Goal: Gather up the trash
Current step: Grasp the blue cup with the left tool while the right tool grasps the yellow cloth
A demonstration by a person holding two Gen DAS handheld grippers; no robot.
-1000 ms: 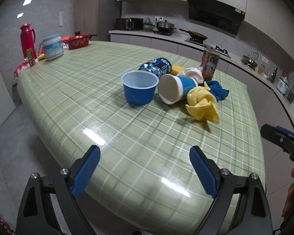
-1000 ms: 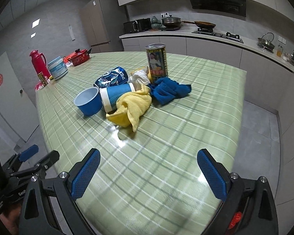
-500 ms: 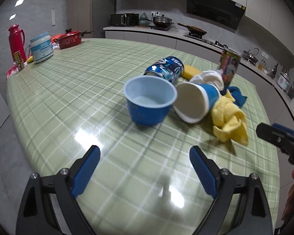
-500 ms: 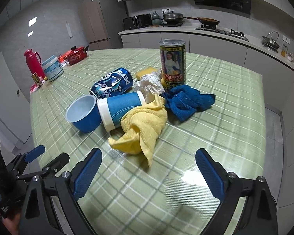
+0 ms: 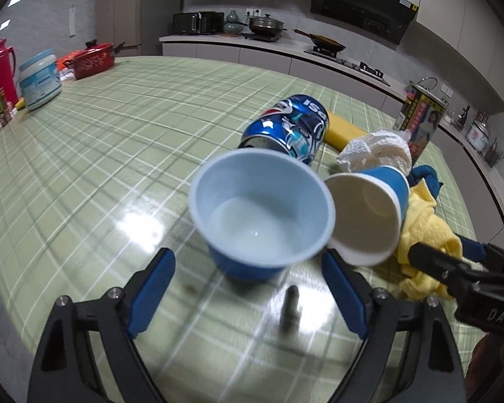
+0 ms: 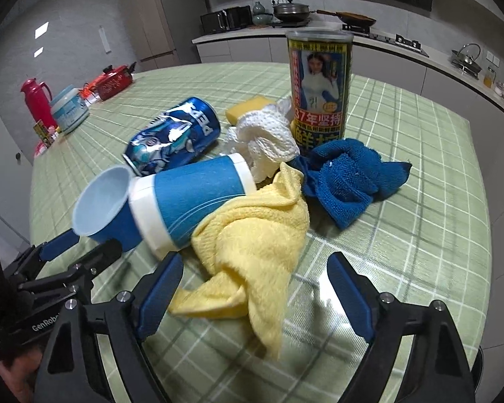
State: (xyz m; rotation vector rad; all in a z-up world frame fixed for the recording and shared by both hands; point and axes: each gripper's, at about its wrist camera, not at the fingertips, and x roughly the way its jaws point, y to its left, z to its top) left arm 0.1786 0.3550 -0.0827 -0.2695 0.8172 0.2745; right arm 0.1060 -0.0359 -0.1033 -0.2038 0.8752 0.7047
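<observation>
While closing in on the litter pile, entries ordered nearest first:

Left gripper (image 5: 248,290): jaws wide but narrowing; empty, pads either side of the cup's base, no contact visible.
Right gripper (image 6: 255,294): jaws wide but narrowing; nothing clamped, yellow cloth lying between the pads.
Step in hand (judged): approach to first pickups; best centred on the cup wall below the rim, squeezed lightly so thin plastic keeps its shape, lifted level because of the residue inside.
Blue plastic cup (image 5: 260,213): upright on the green checked tablecloth (image 5: 100,154), mouth up, axis vertical; pale film at the bottom.
Yellow cloth (image 6: 252,235): crumpled, draped against the paper cup; possibly not trash at all, so better nudged aside than bagged.
Blue paper cup (image 6: 191,198): on its side, touching the plastic cup; long axis level, mouth toward the left gripper, base toward the tissue.
Crumpled tissue (image 6: 265,141): just behind the paper cup's base.
Dented Pepsi can (image 5: 290,127): lying down, long axis level, top end facing the plastic cup.
Blue cloth (image 6: 349,174): bunched beside the tall can.
Tall printed can (image 6: 321,87): standing, axis vertical.
Yellow sponge (image 6: 248,107): behind the tissue.
</observation>
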